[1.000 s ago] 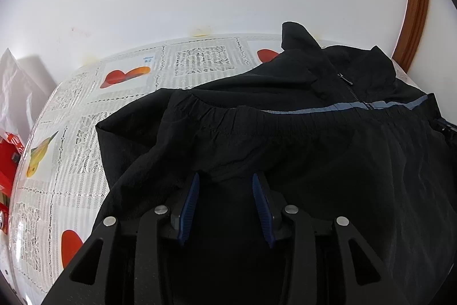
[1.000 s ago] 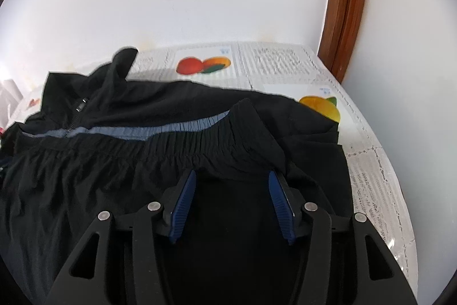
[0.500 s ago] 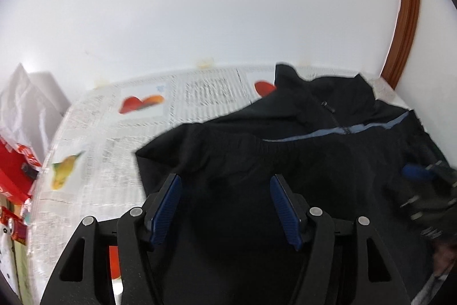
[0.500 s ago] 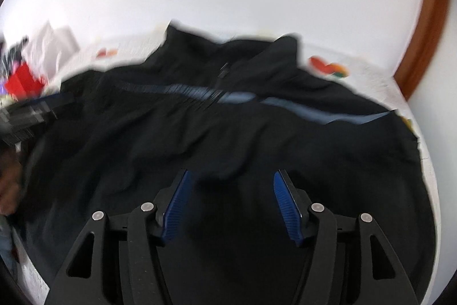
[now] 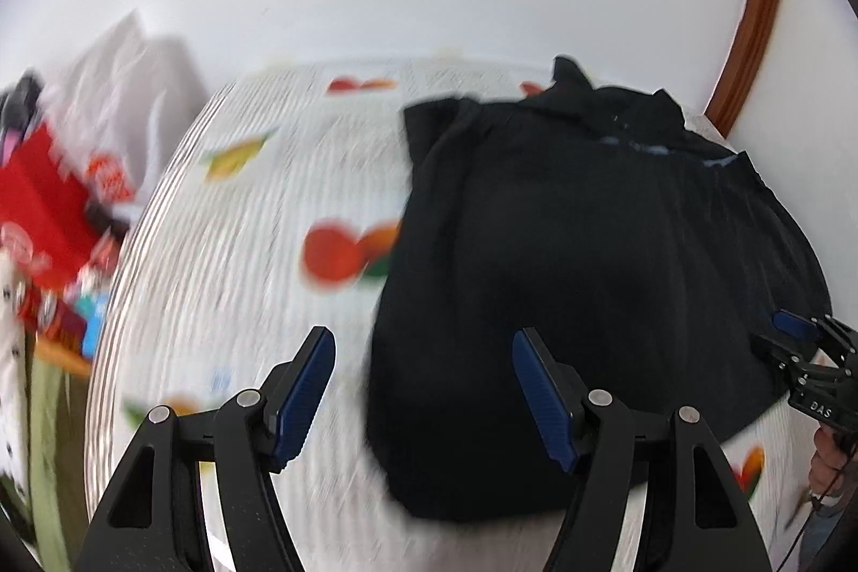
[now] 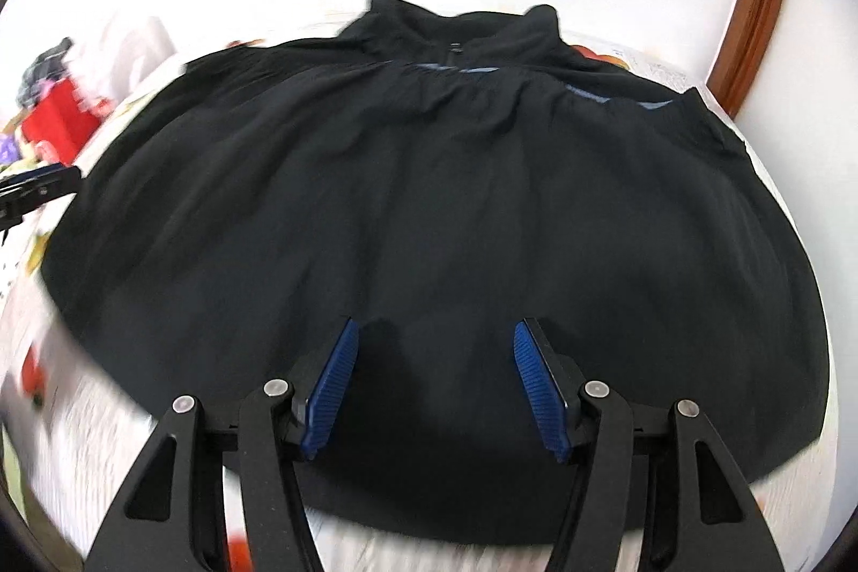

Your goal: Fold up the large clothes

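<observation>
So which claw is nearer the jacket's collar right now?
Neither clearly. The right claw sits open over the near hem of the black jacket, facing the collar. The left claw is open at the jacket's left edge.

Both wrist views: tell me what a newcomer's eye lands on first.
The big black jacket with a grey-blue stripe, folded bottom-up toward its collar, fills the middle of the fruit-print white tablecloth. The blue-padded left hand-held gripper and right hand-held gripper both hang open over its near edge, holding nothing. A red package sits in the clutter off the table's left side.
</observation>
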`<action>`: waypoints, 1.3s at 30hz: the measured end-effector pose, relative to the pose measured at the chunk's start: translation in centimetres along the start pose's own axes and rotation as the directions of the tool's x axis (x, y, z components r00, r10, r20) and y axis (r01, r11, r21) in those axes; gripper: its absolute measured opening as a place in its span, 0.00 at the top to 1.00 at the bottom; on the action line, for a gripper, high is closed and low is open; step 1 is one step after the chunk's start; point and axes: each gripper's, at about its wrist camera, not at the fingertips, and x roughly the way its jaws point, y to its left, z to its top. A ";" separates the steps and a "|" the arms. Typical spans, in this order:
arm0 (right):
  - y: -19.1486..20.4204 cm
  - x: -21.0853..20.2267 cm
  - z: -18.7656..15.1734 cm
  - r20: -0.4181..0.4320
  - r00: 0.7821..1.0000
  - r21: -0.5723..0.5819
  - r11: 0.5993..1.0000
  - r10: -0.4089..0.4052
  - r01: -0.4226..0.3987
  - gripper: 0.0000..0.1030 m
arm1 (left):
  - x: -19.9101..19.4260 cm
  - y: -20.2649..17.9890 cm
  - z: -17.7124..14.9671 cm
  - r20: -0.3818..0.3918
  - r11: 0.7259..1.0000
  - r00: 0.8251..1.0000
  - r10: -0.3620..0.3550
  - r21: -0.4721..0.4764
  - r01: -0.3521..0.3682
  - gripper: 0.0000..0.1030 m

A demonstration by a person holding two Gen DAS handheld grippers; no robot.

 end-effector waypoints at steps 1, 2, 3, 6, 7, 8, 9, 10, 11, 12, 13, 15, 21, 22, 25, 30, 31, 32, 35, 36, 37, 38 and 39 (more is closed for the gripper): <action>0.3 -0.8 -0.7 0.008 1.000 -0.008 1.000 0.004 -0.004 0.42 | -0.6 0.8 -1.2 -0.012 1.000 1.000 0.001 -0.012 -0.001 0.35; 0.8 -1.5 -1.5 0.015 1.000 -0.017 1.000 0.010 -0.009 0.42 | -1.0 1.3 -2.1 -0.019 1.000 1.000 0.006 -0.016 -0.007 0.35; 1.2 -2.3 -2.1 0.018 1.000 -0.025 1.000 0.018 -0.017 0.42 | -1.4 1.8 -3.0 -0.030 1.000 0.999 0.017 -0.017 -0.018 0.35; 3.3 -3.5 -3.5 -0.006 0.999 -0.076 0.996 0.036 -0.037 0.42 | -2.5 3.4 -6.1 -0.053 0.999 0.998 0.043 -0.023 -0.044 0.35; 4.3 -3.9 -3.7 0.000 0.999 -0.100 0.994 0.039 -0.039 0.42 | -2.7 3.9 -6.8 -0.061 0.998 0.997 0.047 -0.028 -0.048 0.35; 5.8 -4.2 -4.0 0.006 0.999 -0.131 0.990 0.048 -0.046 0.42 | -3.0 4.4 -7.6 -0.071 0.998 0.996 0.054 -0.036 -0.057 0.35; 7.4 -4.4 -4.1 0.012 0.998 -0.168 0.984 0.058 -0.055 0.42 | -3.2 5.0 -8.2 -0.079 0.997 0.995 0.063 -0.044 -0.066 0.35; 8.6 -4.5 -4.1 0.022 0.998 -0.199 0.978 0.065 -0.059 0.41 | -3.4 5.5 -8.8 -0.089 0.996 0.993 0.074 -0.049 -0.079 0.35; 10.5 -4.5 -4.0 0.039 0.997 -0.243 0.968 0.074 -0.062 0.39 | -3.6 5.9 -9.4 -0.100 0.994 0.991 0.090 -0.050 -0.095 0.35; 12.0 -4.3 -4.0 0.051 0.995 -0.280 0.958 0.082 -0.065 0.38 | -3.7 6.3 -9.9 -0.105 0.993 0.990 0.099 -0.050 -0.105 0.35; 13.6 -4.0 -3.8 0.061 0.994 -0.315 0.947 0.092 -0.069 0.37 | -3.9 6.8 -10.4 -0.107 0.992 0.989 0.104 -0.054 -0.111 0.35; 16.9 -3.0 -3.6 0.062 0.991 -0.383 0.920 0.119 -0.086 0.37 | -4.2 7.6 -11.0 -0.112 0.991 0.988 0.109 -0.062 -0.117 0.35; 23.6 -1.4 -2.7 0.069 0.986 -0.489 0.867 0.152 -0.099 0.37 | -5.2 9.9 -12.0 -0.083 0.990 0.991 0.102 -0.091 -0.109 0.35; 24.3 -1.3 -2.5 0.073 0.985 -0.493 0.864 0.155 -0.099 0.37 | -5.2 10.2 -12.1 -0.079 0.990 0.993 0.093 -0.098 -0.100 0.35; 25.8 -0.5 -1.2 0.075 0.987 -0.491 0.867 0.143 -0.088 0.37 | -5.0 10.8 -12.2 -0.074 0.990 0.995 0.068 -0.120 -0.077 0.35; 26.8 1.6 1.1 0.054 0.987 -0.462 0.880 0.150 -0.109 0.37 | -4.8 10.8 -12.2 -0.051 0.991 0.998 0.023 -0.133 -0.030 0.35; 26.7 1.8 1.4 0.046 0.987 -0.451 0.885 0.156 -0.119 0.37 | -4.7 10.6 -12.1 -0.045 0.991 0.999 0.015 -0.129 -0.021 0.35; 26.7 2.0 1.7 0.041 0.987 -0.441 0.889 0.158 -0.124 0.43 | -4.6 10.3 -12.0 -0.041 0.992 0.999 0.008 -0.125 -0.013 0.35; 27.3 2.4 2.3 0.053 0.990 -0.443 0.892 0.128 -0.091 0.77 | -4.4 9.6 -11.6 -0.033 0.994 0.999 -0.002 -0.112 -0.002 0.35; 27.4 2.6 2.5 0.061 0.993 -0.443 0.894 0.099 -0.062 0.80 | -4.4 9.5 -11.5 -0.028 0.994 1.000 -0.004 -0.105 0.001 0.35; 27.4 2.6 2.8 0.053 0.994 -0.435 0.898 0.093 -0.061 0.82 | -4.4 9.2 -11.5 -0.023 0.995 1.000 -0.007 -0.096 0.004 0.35; 27.3 2.6 3.2 0.048 0.994 -0.422 0.904 0.102 -0.073 0.87 | -4.4 9.0 -11.4 -0.021 0.996 1.000 -0.008 -0.092 0.006 0.35; 27.1 2.2 3.6 0.056 0.992 -0.408 0.909 0.115 -0.083 0.89 | -4.4 8.8 -11.3 -0.017 0.996 1.000 -0.014 -0.086 0.012 0.35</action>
